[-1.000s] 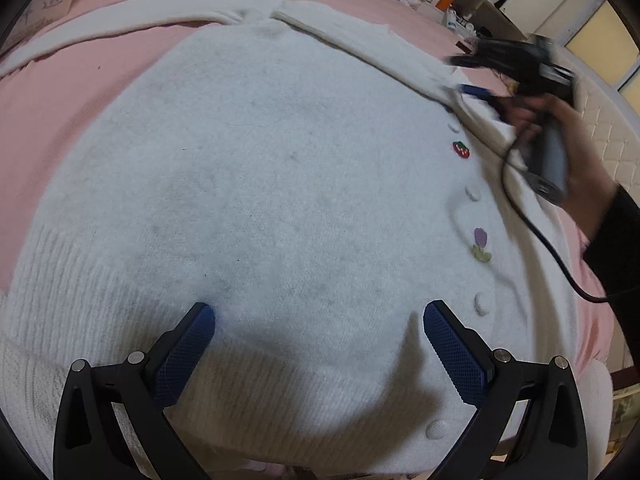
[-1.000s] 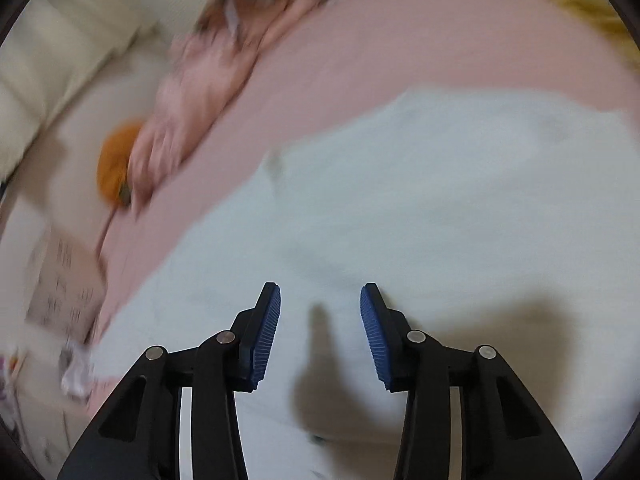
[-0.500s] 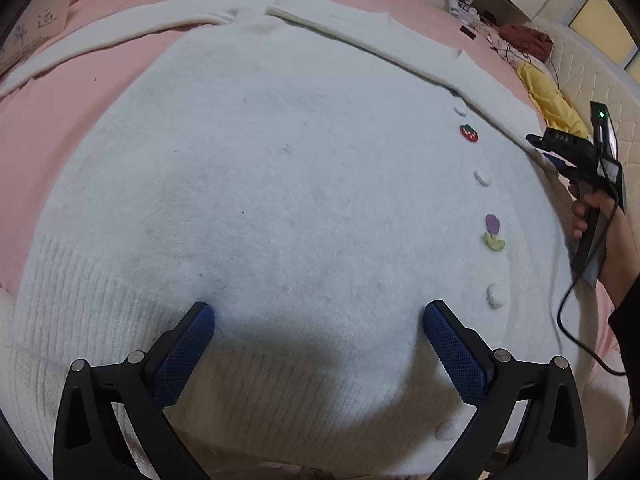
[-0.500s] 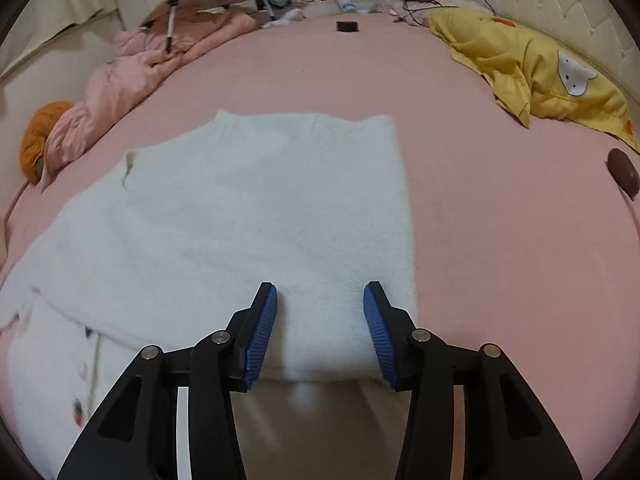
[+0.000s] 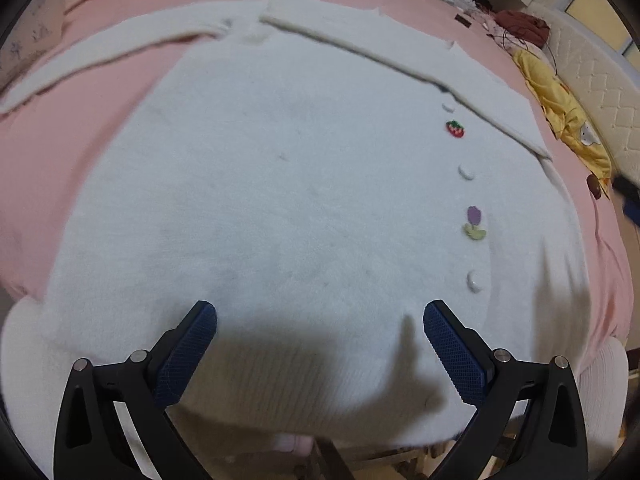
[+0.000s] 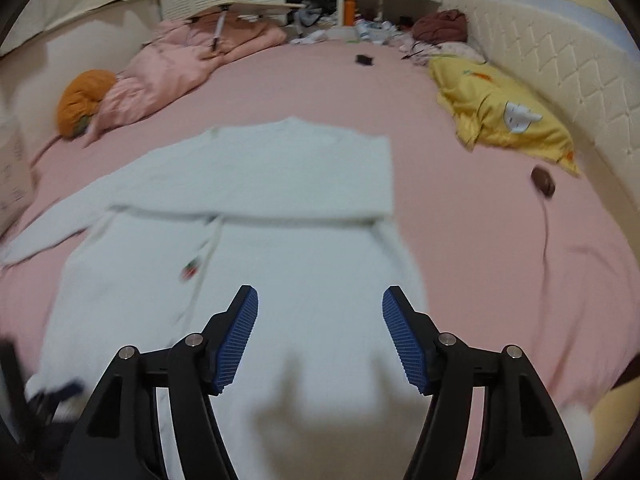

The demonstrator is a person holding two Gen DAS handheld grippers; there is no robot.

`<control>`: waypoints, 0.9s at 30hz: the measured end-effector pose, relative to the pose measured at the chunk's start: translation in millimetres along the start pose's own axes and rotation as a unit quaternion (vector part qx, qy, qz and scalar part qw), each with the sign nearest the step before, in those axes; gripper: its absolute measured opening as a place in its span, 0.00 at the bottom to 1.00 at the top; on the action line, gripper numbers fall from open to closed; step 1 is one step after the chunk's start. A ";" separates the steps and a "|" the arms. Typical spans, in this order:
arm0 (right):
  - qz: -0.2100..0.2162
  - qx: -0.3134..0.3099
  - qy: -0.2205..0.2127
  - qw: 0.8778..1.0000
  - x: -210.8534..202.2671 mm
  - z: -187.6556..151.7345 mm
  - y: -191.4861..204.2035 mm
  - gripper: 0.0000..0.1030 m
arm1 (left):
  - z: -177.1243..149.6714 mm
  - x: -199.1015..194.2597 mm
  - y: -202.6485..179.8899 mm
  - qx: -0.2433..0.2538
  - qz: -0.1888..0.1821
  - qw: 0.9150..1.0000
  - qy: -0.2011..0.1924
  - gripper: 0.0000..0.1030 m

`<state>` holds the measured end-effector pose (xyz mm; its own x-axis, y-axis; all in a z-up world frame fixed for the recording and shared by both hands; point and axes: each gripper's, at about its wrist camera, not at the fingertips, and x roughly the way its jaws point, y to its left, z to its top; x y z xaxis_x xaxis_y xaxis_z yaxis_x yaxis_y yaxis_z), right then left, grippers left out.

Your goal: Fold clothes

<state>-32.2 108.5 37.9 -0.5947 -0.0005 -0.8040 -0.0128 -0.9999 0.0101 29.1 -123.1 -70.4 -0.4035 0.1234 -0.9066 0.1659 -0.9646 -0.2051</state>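
White fuzzy cardigan (image 5: 280, 184) lies flat on the pink bed (image 5: 80, 92) in the left wrist view. One sleeve (image 5: 392, 56) is already folded across the top, the other sleeve (image 5: 100, 52) is stretched out on the sheet. The left gripper (image 5: 320, 320) hangs wide open over the hem, holding nothing.

Right wrist view: the same cardigan (image 6: 280, 264) with that folded sleeve (image 6: 280, 176) laid over it. The right gripper (image 6: 320, 312) has its jaws opening, nothing between them. So roughly one fold done; second sleeve and body folds look left.
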 end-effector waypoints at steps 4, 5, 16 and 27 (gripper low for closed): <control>0.001 0.003 0.026 1.000 -23.0 -38.9 13.3 0.64 | -8.1 -21.1 -2.7 0.020 0.016 1.000 -0.018 1.00; 0.001 0.005 0.025 1.000 -29.6 -50.2 16.0 0.64 | -11.1 -25.8 -4.2 0.024 0.017 0.999 -0.023 1.00; 0.000 -0.011 0.004 1.000 -58.5 -83.0 29.8 0.64 | -34.1 -34.1 -20.0 0.062 0.012 0.998 -0.030 1.00; 0.004 -0.002 0.009 1.000 -61.8 -84.8 23.2 0.64 | -37.2 -36.0 -12.0 0.039 0.006 0.999 -0.025 1.00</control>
<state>72.4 83.9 37.4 -0.5803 -0.0091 -0.8144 -0.0042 -0.9999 0.0142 75.1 -107.3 -49.1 -0.4464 0.1023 -0.8890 0.1005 -0.9814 -0.1634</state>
